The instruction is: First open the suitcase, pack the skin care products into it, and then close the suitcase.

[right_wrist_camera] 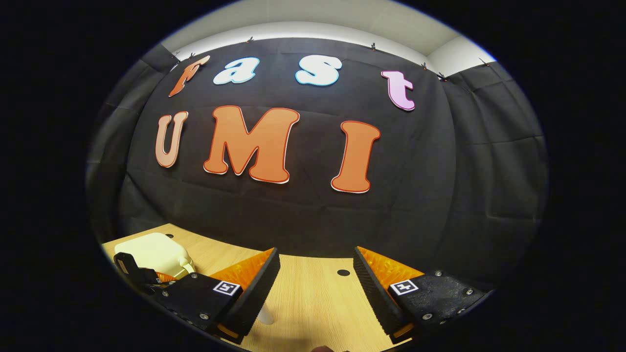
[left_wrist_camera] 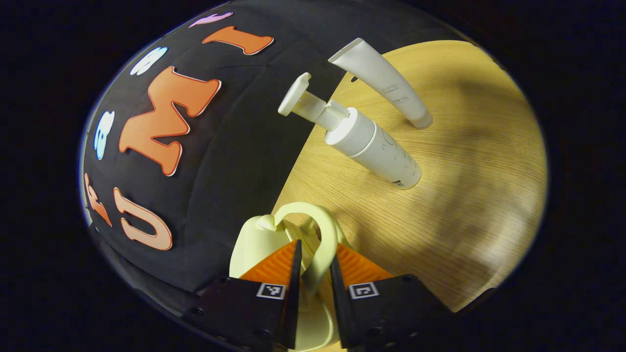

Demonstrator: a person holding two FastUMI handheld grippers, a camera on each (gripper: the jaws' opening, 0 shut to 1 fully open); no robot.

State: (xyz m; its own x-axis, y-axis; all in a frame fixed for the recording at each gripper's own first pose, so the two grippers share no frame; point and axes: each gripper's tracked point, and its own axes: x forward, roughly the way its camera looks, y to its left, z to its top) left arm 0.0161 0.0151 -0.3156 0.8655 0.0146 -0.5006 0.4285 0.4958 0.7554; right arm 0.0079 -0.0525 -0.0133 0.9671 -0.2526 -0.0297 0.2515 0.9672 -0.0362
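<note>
In the left gripper view my left gripper [left_wrist_camera: 315, 256] is shut on the arched handle [left_wrist_camera: 326, 230] of the small pale yellow suitcase [left_wrist_camera: 254, 242], one finger on each side of the loop. Beyond it on the wooden table [left_wrist_camera: 469, 195] stand a white pump bottle [left_wrist_camera: 371, 144] and, farther off, a white tube [left_wrist_camera: 386, 80] resting on its cap. In the right gripper view my right gripper [right_wrist_camera: 315, 261] hangs open over the table with nothing between its fingers. The suitcase [right_wrist_camera: 154, 252] lies at the far left there, lid down, with the left gripper [right_wrist_camera: 134, 274] on it.
The black cloth wall [right_wrist_camera: 313, 205] runs right behind the table's back edge. A small dark hole [right_wrist_camera: 343, 272] sits in the tabletop near that edge. A white object [right_wrist_camera: 265, 315] pokes out below my right gripper's left finger.
</note>
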